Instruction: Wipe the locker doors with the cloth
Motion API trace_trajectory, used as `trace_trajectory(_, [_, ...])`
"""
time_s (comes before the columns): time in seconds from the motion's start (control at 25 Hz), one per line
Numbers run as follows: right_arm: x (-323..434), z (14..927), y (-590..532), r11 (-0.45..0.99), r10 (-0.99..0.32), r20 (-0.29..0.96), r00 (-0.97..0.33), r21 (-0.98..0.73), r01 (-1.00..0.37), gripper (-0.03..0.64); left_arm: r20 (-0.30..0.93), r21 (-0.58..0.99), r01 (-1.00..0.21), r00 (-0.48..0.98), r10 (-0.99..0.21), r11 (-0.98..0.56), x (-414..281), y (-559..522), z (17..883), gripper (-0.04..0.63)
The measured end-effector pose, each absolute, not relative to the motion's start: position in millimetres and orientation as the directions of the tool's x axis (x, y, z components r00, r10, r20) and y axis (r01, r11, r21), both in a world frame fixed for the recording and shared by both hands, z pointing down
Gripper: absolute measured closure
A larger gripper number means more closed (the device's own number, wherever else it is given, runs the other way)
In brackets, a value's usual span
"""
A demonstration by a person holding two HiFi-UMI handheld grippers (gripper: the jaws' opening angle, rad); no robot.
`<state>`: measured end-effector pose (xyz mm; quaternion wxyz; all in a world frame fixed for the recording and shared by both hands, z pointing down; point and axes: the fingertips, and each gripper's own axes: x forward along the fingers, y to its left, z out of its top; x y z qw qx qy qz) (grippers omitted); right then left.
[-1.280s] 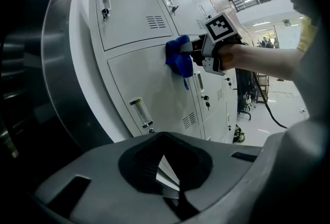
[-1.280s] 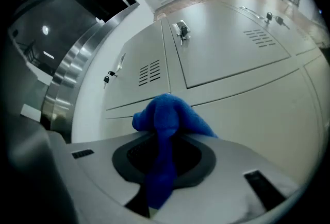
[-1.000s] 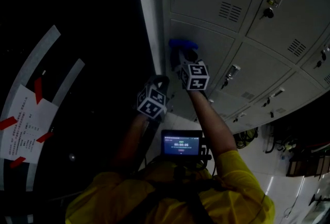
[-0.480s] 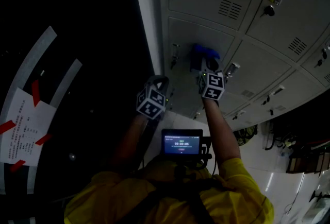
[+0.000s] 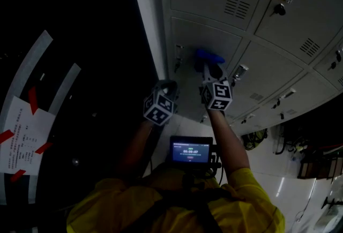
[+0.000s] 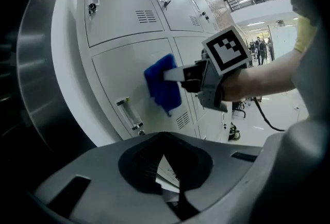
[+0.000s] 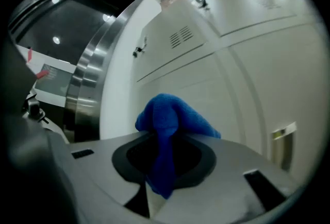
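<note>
A blue cloth [image 5: 208,57] is pressed against a grey locker door [image 5: 190,39] in the second row of the lockers. My right gripper [image 5: 209,67] is shut on it, and its marker cube sits just below. In the right gripper view the cloth [image 7: 170,120] bulges out of the shut jaws of my right gripper [image 7: 162,169], close to the door's face. The left gripper view shows the cloth [image 6: 162,88] flat on the door [image 6: 121,71], above its handle [image 6: 129,114]. My left gripper [image 5: 166,85] hangs left of the right one, shut with nothing in it, away from the lockers.
A steel column [image 5: 147,17] borders the lockers on the left. Beyond it lies dark floor with a taped paper notice [image 5: 24,135]. Handles, locks and vents [image 5: 238,8] stick out on the neighbouring doors. A small lit screen [image 5: 190,150] sits at the person's chest.
The right gripper carried the cloth rightward across the door, then back a little to the left. The left gripper has stayed in place.
</note>
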<state>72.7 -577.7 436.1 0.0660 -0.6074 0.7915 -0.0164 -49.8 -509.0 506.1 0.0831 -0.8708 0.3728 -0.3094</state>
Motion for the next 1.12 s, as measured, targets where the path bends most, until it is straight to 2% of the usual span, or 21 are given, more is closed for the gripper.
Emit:
trace_trajectory(0.12, [-10.2,465.4,-612.6,0.394,-0.919,-0.013,-0.395,-0.095,-0.914,0.546,0.485,-0.373,-0.612,0.513,-0.708,-0.698,-57.5,-509.3,510.6,0.601])
trace_trajectory(0.28, [-52.4,506.9,-657.8,0.4,-0.909,0.09,-0.407,-0.089,-0.912,0.545,0.495,-0.383,-0.614,0.495,-0.714,-0.691,-63.1,-506.1,509.4,0.603])
trace_trajectory(0.48, [-6.9,505.5,-637.8,0.362,-0.93,0.051,-0.364,-0.033,-0.931,0.546,0.503,-0.374,-0.615,0.495,-0.709,-0.695,-62.2,-511.5,517.0,0.603])
trace_trajectory(0.72, [145.0,506.2,-575.0,0.124,-0.992,-0.019,-0.123,-0.059,-0.991,0.548,0.508,-0.362,-0.597,0.517,-0.689,-0.716,-47.9,-516.8,526.4,0.603])
trace_trajectory(0.8, [168.6,507.0,-566.9,0.092,-0.996,-0.024,-0.09,-0.058,-0.994,0.546,0.504,-0.364,-0.592,0.524,-0.687,-0.719,-41.7,-520.2,525.7,0.603])
trace_trajectory(1.0, [140.6,513.8,-568.8,0.168,-0.986,-0.018,-0.167,-0.093,-0.981,0.546,0.506,-0.366,-0.582,0.53,-0.68,-0.726,-27.8,-521.4,525.8,0.603])
trace_trajectory(1.12, [72.5,556.3,-592.4,0.272,-0.956,0.075,-0.282,-0.121,-0.955,0.546,0.523,-0.38,-0.573,0.514,-0.68,-0.726,-27.7,-525.5,527.2,0.603])
